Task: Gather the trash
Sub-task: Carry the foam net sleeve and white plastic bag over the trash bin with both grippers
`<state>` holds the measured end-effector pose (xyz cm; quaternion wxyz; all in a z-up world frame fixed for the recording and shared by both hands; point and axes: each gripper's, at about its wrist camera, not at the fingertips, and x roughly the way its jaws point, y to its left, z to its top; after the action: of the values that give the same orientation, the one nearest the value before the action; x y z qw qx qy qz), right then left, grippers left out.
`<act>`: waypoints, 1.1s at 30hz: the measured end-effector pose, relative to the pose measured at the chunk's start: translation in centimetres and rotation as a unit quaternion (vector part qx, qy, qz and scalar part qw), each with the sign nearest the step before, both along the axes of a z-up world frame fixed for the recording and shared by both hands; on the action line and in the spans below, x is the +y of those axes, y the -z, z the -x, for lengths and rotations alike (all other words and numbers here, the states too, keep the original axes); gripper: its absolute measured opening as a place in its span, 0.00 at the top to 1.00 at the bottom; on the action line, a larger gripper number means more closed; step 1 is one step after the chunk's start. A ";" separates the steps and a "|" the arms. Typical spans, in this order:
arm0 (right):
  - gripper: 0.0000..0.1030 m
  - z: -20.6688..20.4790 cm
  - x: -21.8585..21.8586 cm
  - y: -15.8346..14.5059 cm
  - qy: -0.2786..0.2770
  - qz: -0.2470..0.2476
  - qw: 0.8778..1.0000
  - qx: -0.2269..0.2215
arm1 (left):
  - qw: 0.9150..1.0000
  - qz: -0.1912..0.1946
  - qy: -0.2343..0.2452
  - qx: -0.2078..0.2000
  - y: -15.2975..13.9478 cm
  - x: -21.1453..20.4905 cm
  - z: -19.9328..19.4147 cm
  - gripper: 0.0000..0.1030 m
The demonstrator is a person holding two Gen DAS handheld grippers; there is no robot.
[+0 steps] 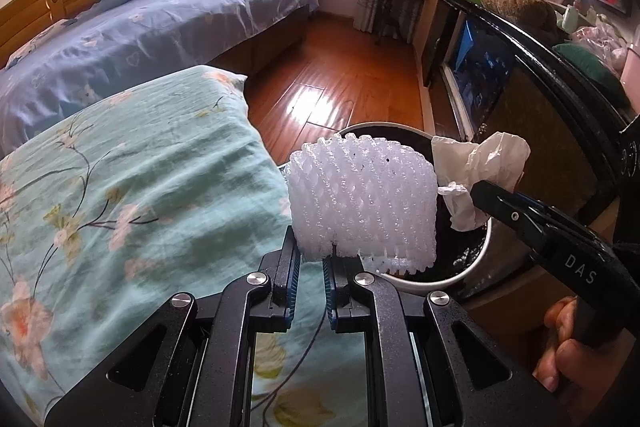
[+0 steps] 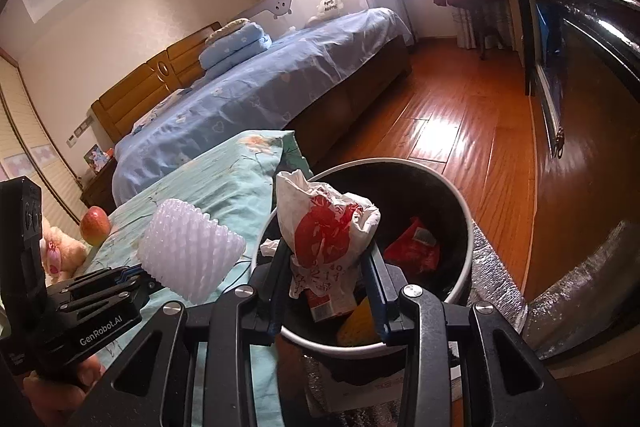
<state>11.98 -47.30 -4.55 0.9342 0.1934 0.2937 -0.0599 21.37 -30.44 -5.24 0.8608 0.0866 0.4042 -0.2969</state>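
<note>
My left gripper (image 1: 311,259) is shut on a white foam fruit net (image 1: 362,201) and holds it over the bed's edge, beside the black bin (image 1: 470,259). The net also shows in the right wrist view (image 2: 190,253). My right gripper (image 2: 326,279) is shut on a crumpled white and red paper wrapper (image 2: 324,223) and holds it above the bin (image 2: 448,187). The wrapper shows in the left wrist view (image 1: 480,171). Inside the bin lie a red packet (image 2: 416,247) and a yellow item (image 2: 360,323).
A teal floral bedcover (image 1: 120,187) lies to the left. A red apple (image 2: 95,225) and a plush toy (image 2: 60,255) rest on it. A blue bed (image 2: 260,87) stands behind. A dark cabinet (image 1: 540,107) runs along the right. Wooden floor (image 2: 440,131) lies beyond the bin.
</note>
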 end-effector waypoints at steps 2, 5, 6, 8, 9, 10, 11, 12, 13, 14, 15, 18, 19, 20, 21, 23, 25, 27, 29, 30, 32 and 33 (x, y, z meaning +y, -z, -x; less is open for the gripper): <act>0.66 -0.2 -0.3 0.0 0.002 0.003 1.000 0.002 | 1.000 -0.002 0.003 0.000 0.0 -0.4 -0.1 0.90; 0.66 -0.5 -0.7 0.1 0.005 0.005 1.000 0.006 | 1.000 -0.004 0.006 -0.001 0.0 -0.9 -0.3 0.90; 0.66 -0.6 -0.9 0.1 0.006 0.005 1.000 0.008 | 1.000 -0.005 0.007 -0.002 0.0 -1.1 -0.3 0.90; 0.66 -0.8 -1.0 0.2 0.006 0.006 1.000 0.011 | 1.000 -0.007 0.009 -0.002 0.1 -1.4 -0.5 0.90; 0.66 -0.9 -1.1 0.3 0.005 0.008 1.000 0.014 | 1.000 -0.008 0.010 -0.001 0.1 -1.5 -0.5 0.90; 0.66 -1.0 -1.1 0.4 0.005 0.009 1.000 0.015 | 1.000 -0.009 0.011 0.000 0.2 -1.7 -0.6 0.90; 0.66 -1.1 -1.2 0.4 0.005 0.010 1.000 0.016 | 1.000 -0.010 0.011 0.000 0.2 -1.8 -0.7 0.90; 0.66 -1.1 -1.3 0.5 0.005 0.010 1.000 0.017 | 1.000 -0.011 0.011 0.001 0.3 -1.9 -0.8 0.90; 0.66 -1.2 -1.5 0.6 0.005 0.010 1.000 0.018 | 1.000 -0.011 0.012 0.003 0.4 -2.0 -0.9 0.90; 0.66 -1.2 -1.6 0.6 0.006 0.011 1.000 0.019 | 1.000 -0.012 0.012 0.004 0.5 -2.1 -1.0 0.90; 0.66 -1.4 -1.7 0.7 0.007 0.011 1.000 0.020 | 1.000 -0.013 0.012 0.005 0.6 -2.2 -1.1 0.90; 0.66 -1.6 -2.1 0.8 0.010 0.009 1.000 0.024 | 1.000 -0.016 0.014 0.007 0.9 -2.6 -1.4 0.90; 0.66 -1.7 -2.2 0.9 0.011 0.010 1.000 0.025 | 1.000 -0.017 0.014 0.009 1.0 -2.7 -1.5 0.90; 0.66 -1.8 -2.3 0.9 0.011 0.010 1.000 0.026 | 1.000 -0.018 0.015 0.011 1.2 -2.9 -1.6 0.90; 0.66 -1.8 -2.4 0.9 0.012 0.010 1.000 0.027 | 1.000 -0.020 0.016 0.013 1.3 -3.0 -1.7 0.90; 0.66 -1.9 -2.6 1.0 0.011 0.010 0.999 0.029 | 1.000 -0.021 0.018 0.015 1.4 -3.3 -1.9 0.90; 0.66 -2.1 -2.9 1.0 0.012 0.010 0.999 0.031 | 0.999 -0.024 0.019 0.015 1.5 -3.6 -2.0 0.90; 0.66 -2.3 -3.1 1.1 0.011 0.007 0.999 0.033 | 0.999 -0.025 0.021 0.015 1.6 -3.8 -2.0 0.90; 0.66 -2.6 -3.2 1.2 0.011 0.007 0.999 0.036 | 0.999 -0.025 0.022 0.015 1.5 -3.9 -2.1 0.90; 0.66 -2.8 -3.2 1.2 0.011 0.007 0.999 0.038 | 0.999 -0.025 0.021 0.015 1.5 -4.0 -2.1 0.90; 0.66 -3.0 -3.3 1.3 0.010 0.005 0.999 0.041 | 0.999 -0.026 0.021 0.015 1.5 -4.0 -2.1 0.90; 0.66 -3.0 -3.3 1.4 0.010 0.004 0.999 0.041 | 0.999 -0.026 0.021 0.015 1.5 -4.0 -2.2 0.90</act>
<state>15.02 -50.63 -5.92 0.9214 0.1896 0.3300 -0.0781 23.52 -34.44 -6.71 0.8456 0.1130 0.4227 -0.3058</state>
